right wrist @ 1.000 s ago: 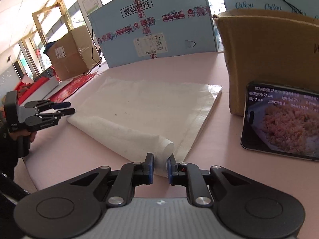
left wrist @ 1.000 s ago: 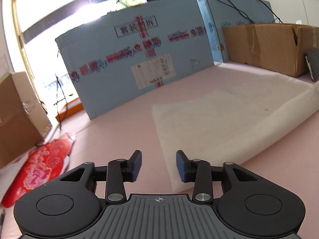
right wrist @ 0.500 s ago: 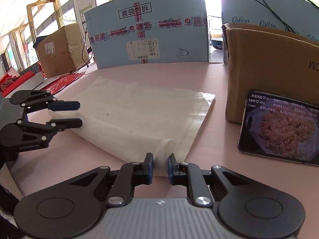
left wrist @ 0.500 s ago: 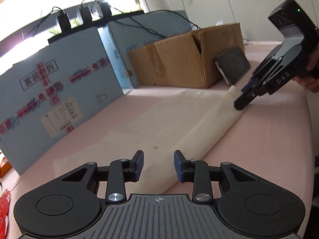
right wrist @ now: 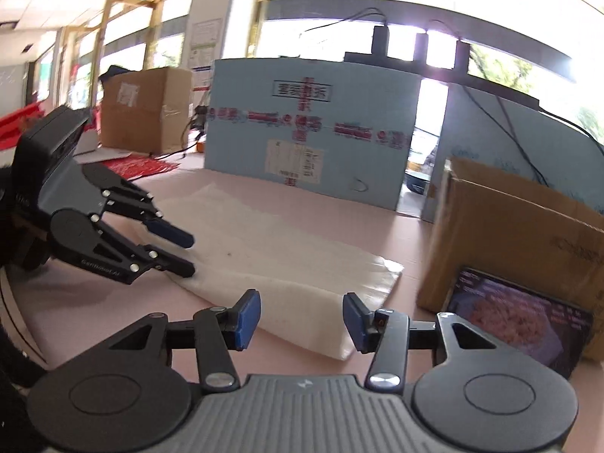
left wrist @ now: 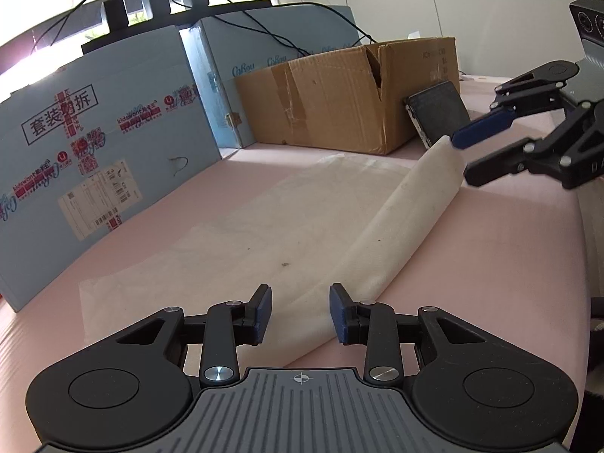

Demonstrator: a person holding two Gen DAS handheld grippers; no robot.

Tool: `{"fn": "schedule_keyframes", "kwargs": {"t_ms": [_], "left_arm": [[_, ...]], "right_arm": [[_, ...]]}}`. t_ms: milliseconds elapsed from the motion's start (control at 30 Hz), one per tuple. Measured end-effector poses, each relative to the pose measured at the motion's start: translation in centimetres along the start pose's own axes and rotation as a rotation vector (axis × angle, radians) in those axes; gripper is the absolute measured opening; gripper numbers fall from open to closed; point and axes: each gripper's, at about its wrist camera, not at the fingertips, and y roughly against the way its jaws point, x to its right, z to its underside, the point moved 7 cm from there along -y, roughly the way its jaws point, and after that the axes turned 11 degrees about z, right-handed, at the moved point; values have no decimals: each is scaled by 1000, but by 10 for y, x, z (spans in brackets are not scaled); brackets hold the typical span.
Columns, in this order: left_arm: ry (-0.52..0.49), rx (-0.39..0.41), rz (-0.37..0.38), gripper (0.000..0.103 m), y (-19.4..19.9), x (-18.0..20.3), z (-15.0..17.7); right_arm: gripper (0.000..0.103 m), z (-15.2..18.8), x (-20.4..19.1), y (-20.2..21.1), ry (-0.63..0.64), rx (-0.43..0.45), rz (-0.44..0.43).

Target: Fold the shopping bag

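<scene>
A white shopping bag (left wrist: 264, 234) lies flat on the pink table, its near edge folded over into a soft roll (left wrist: 407, 219). My left gripper (left wrist: 300, 311) is open, its jaws on either side of the roll's left end. My right gripper (right wrist: 302, 317) is open, its jaws spread around the roll's right end (right wrist: 302, 302). In the left wrist view the right gripper (left wrist: 472, 154) stands open at the far end of the roll. In the right wrist view the left gripper (right wrist: 185, 255) stands open at the bag's left end.
A brown cardboard box (left wrist: 339, 102) stands at the back right with a phone (right wrist: 513, 324) leaning on it, screen lit. Blue cartons (left wrist: 94, 143) wall the back. Another brown box (right wrist: 147, 113) and red bags (right wrist: 139, 168) are off to the left. The table edge runs near the right gripper.
My right gripper has opened and let go of the roll's end, then lifted a little. My left gripper has swung right and closed in on the roll's left end, still open.
</scene>
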Motion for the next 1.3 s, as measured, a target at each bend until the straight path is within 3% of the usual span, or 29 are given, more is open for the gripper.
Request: {"fn": "schedule_keyframes", "kwargs": {"t_ms": [300, 500, 800, 900, 1133, 1233, 1300], "left_arm": [[170, 20, 94, 42, 1, -23, 4], [215, 27, 107, 48, 1, -29, 6], [251, 30, 126, 56, 0, -34, 7], [252, 31, 129, 56, 0, -35, 7], [255, 37, 111, 58, 2, -37, 7], [260, 27, 59, 65, 2, -40, 9], [262, 16, 41, 68, 1, -42, 10]], "right_arm": [[39, -3, -57, -23, 511, -29, -10], [39, 5, -82, -33, 873, 22, 81], [31, 25, -102, -42, 1269, 116, 213], [30, 31, -95, -45, 1343, 95, 233], [29, 32, -80, -36, 1280, 3, 122], [26, 17, -62, -39, 1043, -65, 32], [26, 2, -38, -42, 770, -151, -54]]}}
